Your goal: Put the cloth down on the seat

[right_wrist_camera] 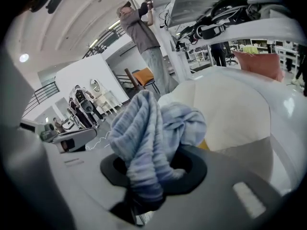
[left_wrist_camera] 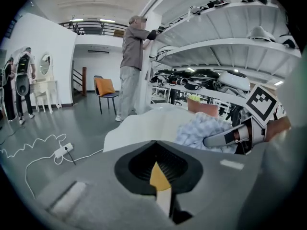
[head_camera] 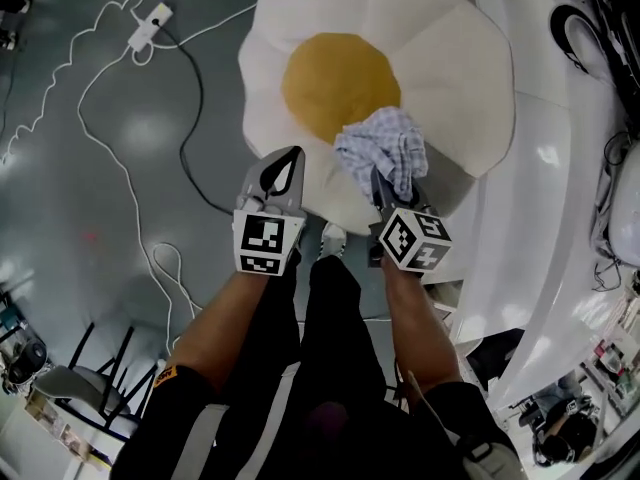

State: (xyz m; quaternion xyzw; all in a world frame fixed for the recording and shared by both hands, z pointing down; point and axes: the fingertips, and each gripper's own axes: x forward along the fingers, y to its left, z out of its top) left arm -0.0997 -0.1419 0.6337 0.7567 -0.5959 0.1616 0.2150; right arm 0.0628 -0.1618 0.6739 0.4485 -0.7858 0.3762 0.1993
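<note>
The seat (head_camera: 460, 58) is a big white egg-shaped cushion with a yellow round centre (head_camera: 335, 78). A blue-and-white checked cloth (head_camera: 385, 146) hangs bunched just over its near edge, with my right gripper (head_camera: 395, 190) shut on it. In the right gripper view the cloth (right_wrist_camera: 144, 128) bulges up out of the jaws, with the seat (right_wrist_camera: 230, 109) behind it. My left gripper (head_camera: 290, 163) hovers over the seat's near-left edge, beside the cloth, tips together and holding nothing. The left gripper view shows the cloth (left_wrist_camera: 201, 128) and the right gripper (left_wrist_camera: 225, 138) to the right.
A power strip (head_camera: 150, 26) with white and black cables lies on the grey floor at left. White shelving (head_camera: 560, 168) runs along the right. A person (left_wrist_camera: 132, 56) stands at the shelves beyond the seat, near a chair (left_wrist_camera: 105, 87) with an orange cushion. My shoe (head_camera: 333, 238) is at the seat's edge.
</note>
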